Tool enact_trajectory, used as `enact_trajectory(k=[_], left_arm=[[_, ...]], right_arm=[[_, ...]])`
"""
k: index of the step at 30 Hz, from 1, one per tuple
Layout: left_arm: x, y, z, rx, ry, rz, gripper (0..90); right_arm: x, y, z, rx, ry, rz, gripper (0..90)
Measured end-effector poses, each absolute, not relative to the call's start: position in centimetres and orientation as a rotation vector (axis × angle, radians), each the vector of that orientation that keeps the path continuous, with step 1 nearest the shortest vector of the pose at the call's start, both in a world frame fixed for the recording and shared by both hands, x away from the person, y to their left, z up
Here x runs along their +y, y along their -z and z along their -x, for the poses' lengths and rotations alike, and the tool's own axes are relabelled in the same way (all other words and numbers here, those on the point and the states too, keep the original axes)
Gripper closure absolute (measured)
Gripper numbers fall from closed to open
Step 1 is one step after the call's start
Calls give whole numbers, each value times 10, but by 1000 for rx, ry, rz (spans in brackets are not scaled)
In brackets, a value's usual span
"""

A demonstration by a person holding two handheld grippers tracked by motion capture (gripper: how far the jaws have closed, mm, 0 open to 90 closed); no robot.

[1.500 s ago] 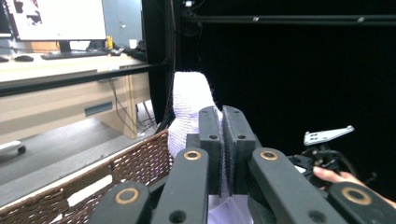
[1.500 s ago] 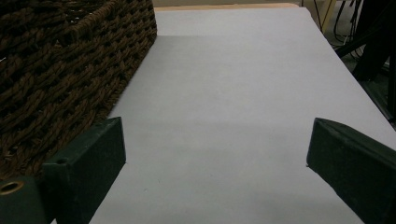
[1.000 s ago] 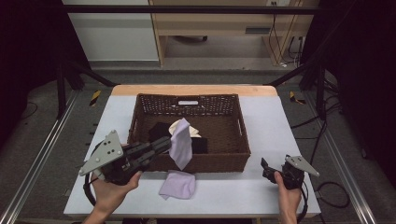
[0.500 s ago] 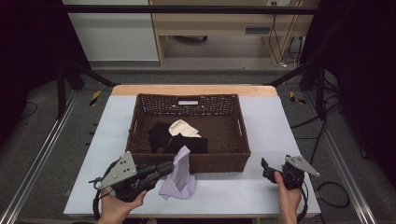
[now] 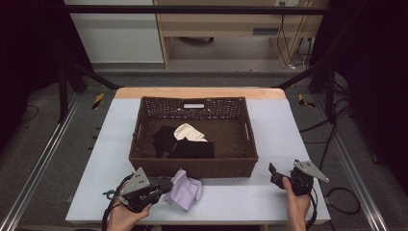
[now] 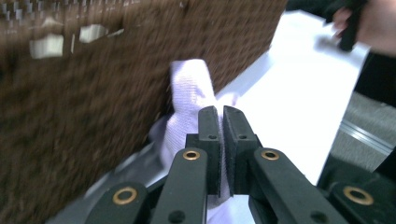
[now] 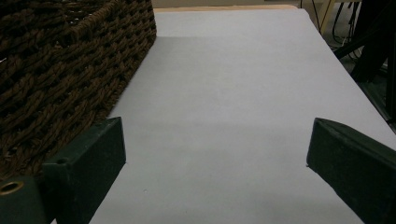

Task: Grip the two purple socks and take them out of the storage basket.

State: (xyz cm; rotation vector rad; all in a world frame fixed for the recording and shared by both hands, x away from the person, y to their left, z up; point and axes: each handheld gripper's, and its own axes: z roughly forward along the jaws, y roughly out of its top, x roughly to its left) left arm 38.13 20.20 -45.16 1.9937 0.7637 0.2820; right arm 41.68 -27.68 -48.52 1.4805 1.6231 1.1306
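Lilac cloth down on the counter, three pieces left in the basket

Lilac cloth (image 5: pixel 184 190) is pinched at its near edge by the left gripper (image 5: pixel 166 188), whose jaws are closed on the fabric; in the left gripper view the pale weave (image 6: pixel 189 93) bulges out past the two black tips. The cloth lies crumpled on the counter (image 5: pixel 288 139), just outside the front wall of the wicker basket (image 5: pixel 192 167), at about 6 o'clock from the basket's middle. The right gripper (image 5: pixel 276 174) sits at roughly 4 o'clock from the basket, jaws spread wide with nothing between them, over bare counter.

By my reading, one piece is out of the basket and set down, though the left gripper has not let go of it. Inside the basket I count three pieces: a cream cloth (image 5: pixel 188 132) and two black ones (image 5: pixel 164 138) (image 5: pixel 195 149), overlapping near the centre. Taking those out appears to be what remains. One basket, two grippers, four cloths in all.
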Motion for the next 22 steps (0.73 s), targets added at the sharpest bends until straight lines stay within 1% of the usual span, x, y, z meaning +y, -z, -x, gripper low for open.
enact_trajectory(k=[1,3,6,9,12,13,16,17,22], left_arm=[[202,452,-381,764,-282,-1994,846],[206,460,-383,788,-286,-2009,805],[211,463,-384,801,-329,-1998,690],[218,463,-385,813,-373,-1973,539],[224,462,-386,831,-409,-1965,428],[231,463,-388,866,-444,-1959,398],[237,465,-389,900,-467,-1954,346],[243,466,-390,927,-488,-1957,338],[249,468,-389,961,-482,-1948,315]], right_arm=[[-277,485,-417,1622,-1130,-1480,50],[-277,485,-417,1623,-1130,-1480,50],[-277,485,-417,1620,-1131,-1478,50],[-277,485,-417,1621,-1132,-1480,50],[-277,485,-417,1619,-1133,-1480,50],[-277,485,-417,1618,-1133,-1480,50],[-277,485,-417,1615,-1136,-1484,50],[-277,485,-417,1615,-1135,-1484,50],[-277,485,-416,1612,-1136,-1485,48]])
